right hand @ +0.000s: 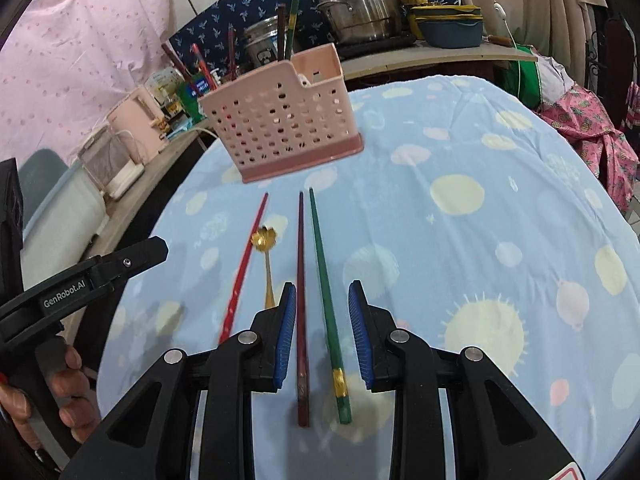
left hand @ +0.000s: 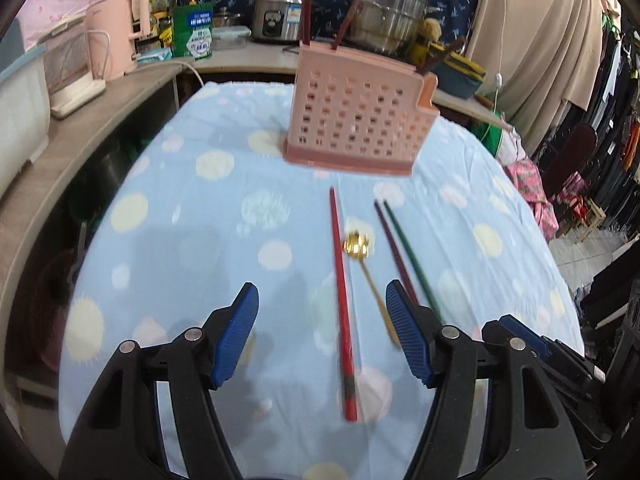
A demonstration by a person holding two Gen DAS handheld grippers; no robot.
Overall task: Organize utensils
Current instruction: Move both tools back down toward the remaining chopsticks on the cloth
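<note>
A pink perforated utensil holder (left hand: 356,120) (right hand: 284,120) stands on the blue spotted cloth with several chopsticks upright in it. In front of it lie a red chopstick (left hand: 342,300) (right hand: 244,268), a gold spoon (left hand: 366,268) (right hand: 266,260), a maroon chopstick (left hand: 394,252) (right hand: 301,300) and a green chopstick (left hand: 412,260) (right hand: 326,300). My left gripper (left hand: 322,336) is open above the red chopstick, which lies between its fingers. My right gripper (right hand: 322,336) is open, with the maroon and green chopsticks between its fingers.
A counter behind and to the left holds a pink appliance (left hand: 120,32), steel pots (left hand: 384,8) (right hand: 356,4), a rice cooker (left hand: 278,12) and boxes. Clothes hang at the right (left hand: 616,120). The left gripper's body and the hand holding it show in the right wrist view (right hand: 60,300).
</note>
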